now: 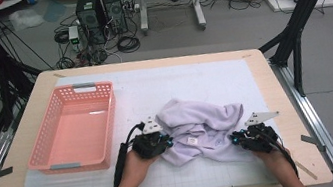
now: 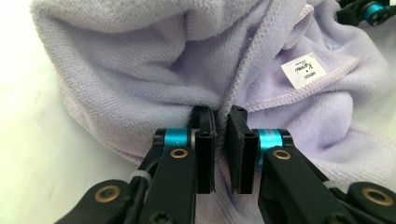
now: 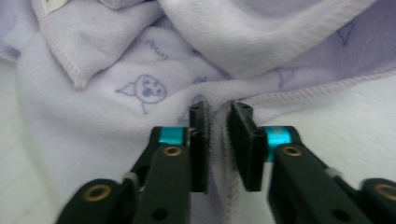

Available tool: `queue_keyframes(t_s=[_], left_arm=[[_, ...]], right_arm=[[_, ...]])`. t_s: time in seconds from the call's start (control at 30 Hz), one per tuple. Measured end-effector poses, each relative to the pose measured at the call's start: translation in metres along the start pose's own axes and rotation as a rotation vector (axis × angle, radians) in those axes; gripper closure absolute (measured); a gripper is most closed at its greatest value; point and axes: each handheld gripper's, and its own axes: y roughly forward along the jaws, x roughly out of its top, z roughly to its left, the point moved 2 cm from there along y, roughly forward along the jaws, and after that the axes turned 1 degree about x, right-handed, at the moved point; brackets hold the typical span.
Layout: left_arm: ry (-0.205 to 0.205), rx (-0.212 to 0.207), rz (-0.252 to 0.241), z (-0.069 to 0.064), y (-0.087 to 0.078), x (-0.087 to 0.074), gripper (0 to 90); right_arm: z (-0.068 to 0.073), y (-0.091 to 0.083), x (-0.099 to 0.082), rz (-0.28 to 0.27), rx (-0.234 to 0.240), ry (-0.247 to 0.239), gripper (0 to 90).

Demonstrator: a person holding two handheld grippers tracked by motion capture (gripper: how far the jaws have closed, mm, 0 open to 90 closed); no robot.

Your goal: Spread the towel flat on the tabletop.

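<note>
Towel, lilac and crumpled on the surface beside the basket, looks soft, light and limp, so it will sag unless taken by its hemmed edges, where the left gripper and right gripper each pinch a fold.

**Soft cloth, hard plastic, pale wood**

The towel is lilac cloth, a fuzzy matt pile with stitched hems and faint printed drawings; a smooth white label is sewn to it. The left tongs and right tongs look like matt black plastic, with glossy blue metal collars and brass-coloured rivets; the pad faces look rough. The basket is pink plastic, perforated, slightly shiny, with grey handle strips. The surface is light wood with a smooth matt finish, covered by a white mat printed with a fine grid.
</note>
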Motion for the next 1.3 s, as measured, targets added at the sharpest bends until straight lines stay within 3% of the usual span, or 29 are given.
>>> queue_keyframes(t_s=[0.17,0.2,0.23,0.3,0.43,0.53,0.57,0.63,0.7,0.83,0.87,0.93,0.97,1.0,1.07,1.1,1.17,1.3], left_arm=[[-0.002,-0.010,-0.035,-0.003,-0.017,-0.016,80.9],[-0.003,-0.004,-0.057,-0.003,-0.019,-0.015,76.4],[-0.011,0.005,-0.086,-0.002,-0.021,-0.013,64.5],[-0.018,0.042,-0.146,0.003,-0.024,-0.005,48.0],[-0.047,0.065,-0.170,0.017,-0.016,0.015,43.1],[0.002,0.115,-0.102,0.020,0.004,0.024,46.6],[0.023,0.133,-0.080,0.021,0.011,0.027,54.8],[0.027,0.161,-0.074,0.023,0.021,0.035,70.4],[0.031,0.179,-0.080,0.028,0.027,0.049,77.3],[-0.014,0.198,-0.104,0.043,0.034,0.079,77.6],[-0.021,0.207,-0.108,0.047,0.036,0.085,77.4],[-0.032,0.233,-0.111,0.055,0.040,0.095,76.3],[-0.041,0.242,-0.115,0.059,0.041,0.099,74.8],[-0.055,0.259,-0.129,0.063,0.042,0.103,71.5],[-0.101,0.275,-0.183,0.067,0.042,0.105,58.1],[-0.116,0.268,-0.188,0.067,0.042,0.104,52.7],[-0.107,0.244,-0.159,0.066,0.043,0.102,46.0],[-0.124,0.176,-0.165,0.061,0.040,0.100,42.8]], right_arm=[[0.010,-0.007,-0.007,0.008,0.045,-0.008,81.7],[0.012,-0.010,-0.009,0.011,0.045,-0.009,80.0],[0.013,-0.014,-0.010,0.003,0.040,-0.010,76.7],[0.015,-0.021,-0.008,-0.049,0.026,-0.019,69.1],[0.017,-0.028,0.012,-0.143,0.009,-0.058,63.2],[0.023,-0.017,0.030,-0.161,0.056,-0.094,62.5],[0.026,-0.011,0.036,-0.159,0.069,-0.115,61.5],[0.031,0.005,0.046,-0.142,0.082,-0.149,59.5],[0.031,0.020,0.055,-0.115,0.054,-0.176,56.1],[0.021,0.040,0.073,-0.106,-0.045,-0.229,51.8],[0.016,0.044,0.077,-0.105,-0.053,-0.230,54.9],[0.006,0.049,0.085,-0.090,-0.057,-0.231,77.5],[0.000,0.050,0.089,-0.099,-0.039,-0.220,85.0],[-0.007,0.051,0.093,-0.110,-0.022,-0.200,85.5],[-0.024,0.053,0.102,-0.110,-0.033,-0.146,85.9],[-0.033,0.053,0.106,-0.112,-0.051,-0.117,86.0],[-0.054,0.050,0.111,-0.134,-0.099,-0.045,86.0],[-0.093,0.043,0.111,-0.143,-0.250,0.106,85.8]])
